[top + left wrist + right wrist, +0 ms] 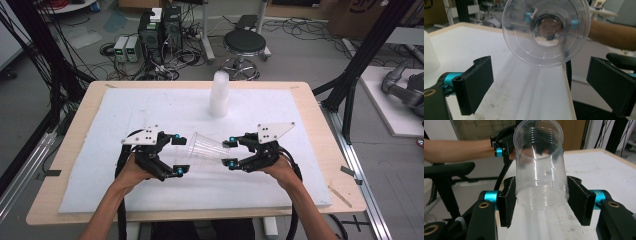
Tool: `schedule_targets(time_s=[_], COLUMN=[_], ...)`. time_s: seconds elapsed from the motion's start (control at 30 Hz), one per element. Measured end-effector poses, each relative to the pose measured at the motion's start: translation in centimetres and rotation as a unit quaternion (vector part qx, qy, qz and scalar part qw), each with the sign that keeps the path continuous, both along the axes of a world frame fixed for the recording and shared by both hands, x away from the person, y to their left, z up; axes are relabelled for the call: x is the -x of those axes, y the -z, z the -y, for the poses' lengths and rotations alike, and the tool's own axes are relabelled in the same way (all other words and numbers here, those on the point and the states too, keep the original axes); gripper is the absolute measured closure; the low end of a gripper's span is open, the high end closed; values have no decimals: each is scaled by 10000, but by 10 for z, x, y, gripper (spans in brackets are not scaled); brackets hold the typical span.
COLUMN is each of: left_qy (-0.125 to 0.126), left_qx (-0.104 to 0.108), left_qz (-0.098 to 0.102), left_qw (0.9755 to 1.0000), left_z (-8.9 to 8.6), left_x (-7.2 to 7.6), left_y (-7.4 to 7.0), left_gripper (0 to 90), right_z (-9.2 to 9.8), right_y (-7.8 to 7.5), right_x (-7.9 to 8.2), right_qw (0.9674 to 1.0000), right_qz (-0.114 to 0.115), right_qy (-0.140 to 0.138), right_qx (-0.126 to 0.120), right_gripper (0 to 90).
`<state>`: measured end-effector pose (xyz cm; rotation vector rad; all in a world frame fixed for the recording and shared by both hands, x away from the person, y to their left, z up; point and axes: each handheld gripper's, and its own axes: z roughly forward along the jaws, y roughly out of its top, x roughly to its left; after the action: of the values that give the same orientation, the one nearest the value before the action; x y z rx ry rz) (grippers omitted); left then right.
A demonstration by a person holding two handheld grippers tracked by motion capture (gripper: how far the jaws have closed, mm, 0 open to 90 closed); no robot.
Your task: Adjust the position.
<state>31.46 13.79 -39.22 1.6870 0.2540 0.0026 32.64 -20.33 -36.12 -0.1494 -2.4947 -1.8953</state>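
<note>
From overhead on the person's side, the high view looks forward and down across the whole white foam-covered wooden table [150,107], far enough back to take in the cluttered floor beyond. The left gripper view sits low and close over the pad, facing straight into the open mouth of the clear ribbed plastic cup [546,31] with the opposite forearm behind it. The right gripper view looks the other way from very near, along the cup's side from its base, so all three share that cup [207,147] at the table's middle.
</note>
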Motion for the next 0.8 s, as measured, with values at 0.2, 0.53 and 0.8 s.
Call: schedule_targets(time_s=[0.2,0.53,0.8], left_qy=[46,66,190], left_qx=[248,437,651], left_qz=[5,35,83], left_qw=[9997,9990,9977], left_z=[7,17,32], left_x=[1,-1,-4], left_y=[4,4,-1], left_gripper=[71,71,75], right_z=[1,0,-3], right_y=[8,12,14], right_x=[0,0,0], right_qw=[9994,9988,9985], right_qz=[4,11,-8], right_qy=[-100,-145,-230], right_qx=[-339,-461,-496], right_gripper=[432,432,432])
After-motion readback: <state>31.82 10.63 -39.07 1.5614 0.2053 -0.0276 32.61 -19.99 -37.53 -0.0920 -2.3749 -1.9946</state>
